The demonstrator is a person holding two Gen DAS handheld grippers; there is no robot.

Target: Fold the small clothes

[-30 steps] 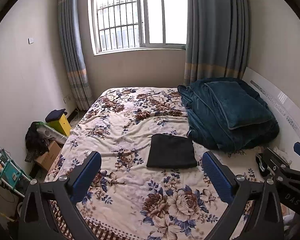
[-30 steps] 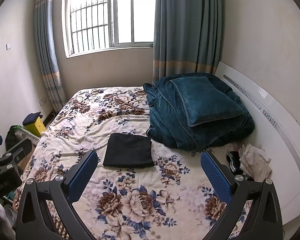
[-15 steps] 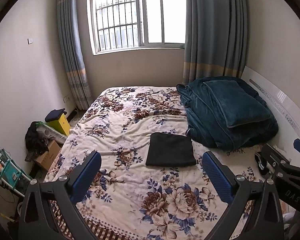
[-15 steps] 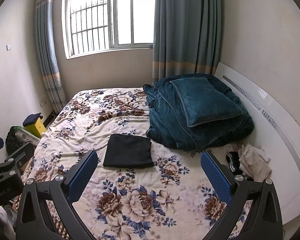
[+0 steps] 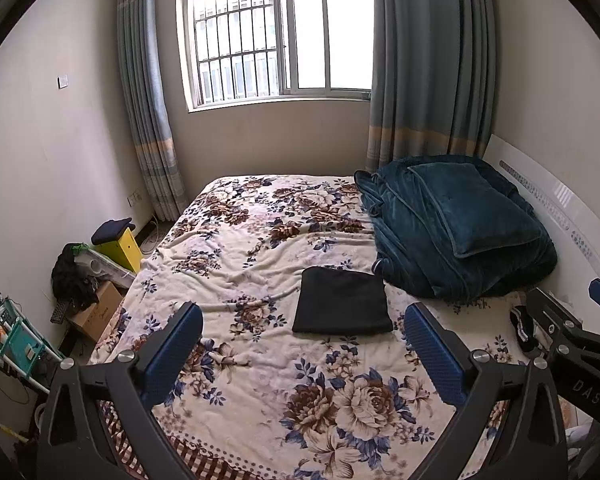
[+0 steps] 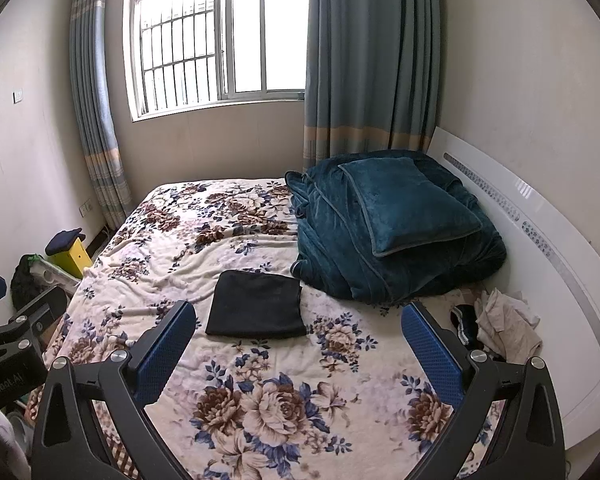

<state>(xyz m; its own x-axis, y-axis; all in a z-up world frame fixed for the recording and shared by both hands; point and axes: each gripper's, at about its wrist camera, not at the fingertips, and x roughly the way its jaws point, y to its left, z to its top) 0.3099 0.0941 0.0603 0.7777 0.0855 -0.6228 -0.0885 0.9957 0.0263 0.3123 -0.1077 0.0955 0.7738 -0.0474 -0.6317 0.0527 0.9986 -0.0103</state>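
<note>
Hovering above the near end of the bed (image 5: 236, 240), both tools are empty: left gripper (image 5: 304, 344) with fingers wide apart, right gripper (image 6: 298, 338) likewise spread, nothing between the blue pads (image 6: 428, 356). Item one: black cloth (image 6: 258, 304), already folded into a flat rectangle, lying mid-bed just left of the teal quilt (image 6: 380, 256), apart from both grippers. Item two: loose pile (image 6: 500, 326) of pale and dark small clothes, at the right edge beside the white headboard (image 6: 540, 240), near the right gripper's right finger. Judged step: one piece done, between pieces. Next move likely calls for the right gripper to reach right to the pile, pinch a single garment without dragging its neighbours, and lay it flat on open bedspread for folding.
</note>
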